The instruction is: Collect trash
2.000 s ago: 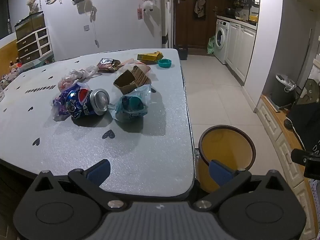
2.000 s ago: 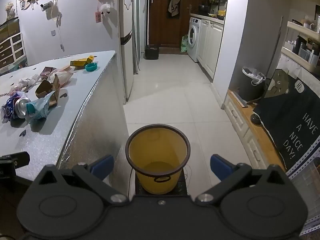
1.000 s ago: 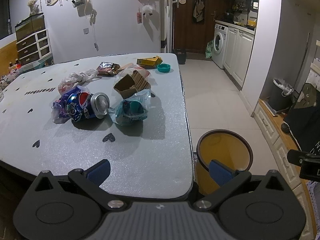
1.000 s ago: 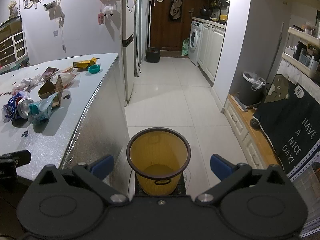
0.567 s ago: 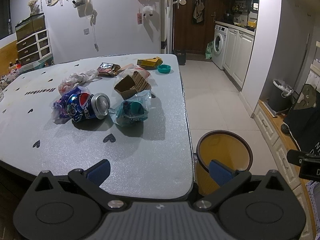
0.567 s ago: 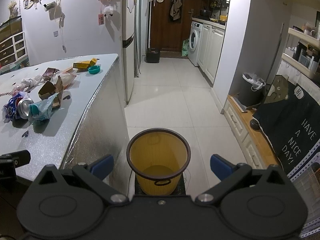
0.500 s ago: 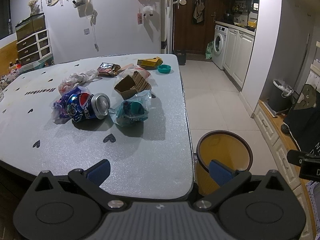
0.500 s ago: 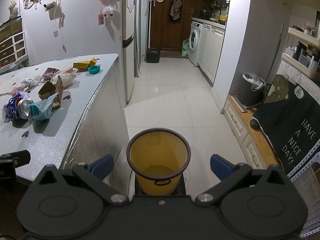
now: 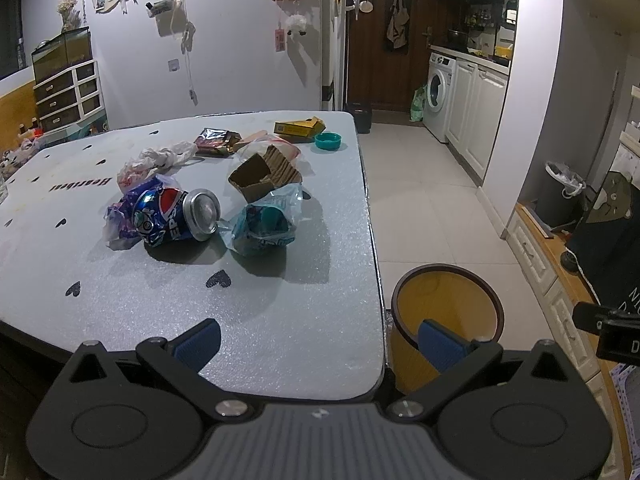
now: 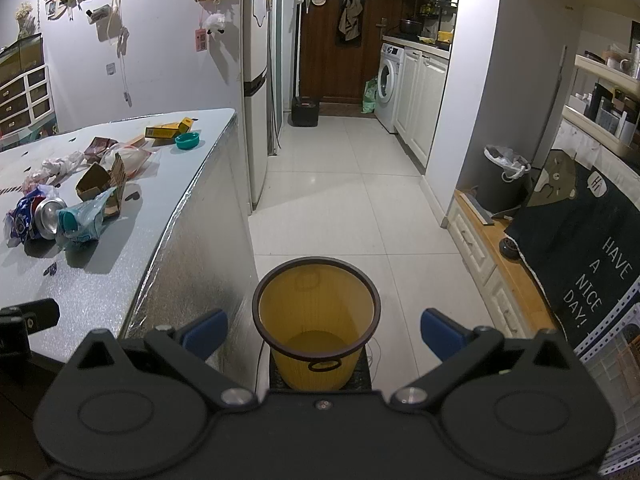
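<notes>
Trash lies on the grey table (image 9: 280,312): a crushed Pepsi can (image 9: 176,216), a teal wrapper in clear plastic (image 9: 262,226), an open cardboard box (image 9: 264,174), a white plastic bag (image 9: 160,158), a dark foil packet (image 9: 216,140), a yellow carton (image 9: 299,127) and a teal lid (image 9: 328,141). A yellow bin (image 10: 316,320) stands on the floor by the table's right edge; it also shows in the left wrist view (image 9: 448,312). My left gripper (image 9: 320,340) is open and empty over the table's near edge. My right gripper (image 10: 324,330) is open and empty above the bin.
A tiled corridor (image 10: 344,184) runs to a washing machine (image 10: 386,80) and a dark door. A grey bin (image 10: 504,182) with a white liner and a low wooden cabinet (image 10: 492,256) stand at the right. A fridge (image 10: 256,80) stands behind the table.
Over two seconds both views have shifted slightly; the table and bin sit a little further off. Both grippers stay open. No trash has moved.
</notes>
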`<state>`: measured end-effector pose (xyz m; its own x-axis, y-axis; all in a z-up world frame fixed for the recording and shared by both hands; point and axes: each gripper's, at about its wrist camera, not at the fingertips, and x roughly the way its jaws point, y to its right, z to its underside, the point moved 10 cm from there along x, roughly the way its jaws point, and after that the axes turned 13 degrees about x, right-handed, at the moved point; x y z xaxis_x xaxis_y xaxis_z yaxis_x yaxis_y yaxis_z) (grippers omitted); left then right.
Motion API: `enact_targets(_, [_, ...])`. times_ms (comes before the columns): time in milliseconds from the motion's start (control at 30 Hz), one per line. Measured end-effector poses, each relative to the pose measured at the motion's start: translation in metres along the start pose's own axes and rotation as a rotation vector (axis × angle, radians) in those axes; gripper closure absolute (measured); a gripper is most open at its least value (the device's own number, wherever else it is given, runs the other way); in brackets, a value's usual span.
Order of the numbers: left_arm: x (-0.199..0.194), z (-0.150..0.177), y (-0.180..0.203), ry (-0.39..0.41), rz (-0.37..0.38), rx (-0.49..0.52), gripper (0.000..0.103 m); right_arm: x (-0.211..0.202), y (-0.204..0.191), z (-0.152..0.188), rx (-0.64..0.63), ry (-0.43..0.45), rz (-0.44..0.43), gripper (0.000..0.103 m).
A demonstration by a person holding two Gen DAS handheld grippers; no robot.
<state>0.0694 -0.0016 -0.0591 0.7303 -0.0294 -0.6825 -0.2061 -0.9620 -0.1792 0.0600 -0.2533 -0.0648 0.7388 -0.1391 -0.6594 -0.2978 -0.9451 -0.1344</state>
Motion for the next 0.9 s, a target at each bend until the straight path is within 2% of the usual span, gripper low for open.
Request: enact_targets(900, [-0.0007,-0.0034,0.001,0.01,0.004,0.001,0.0,0.0001,0.0028,-0.0021,0.004,0.001,0.003,0.0])
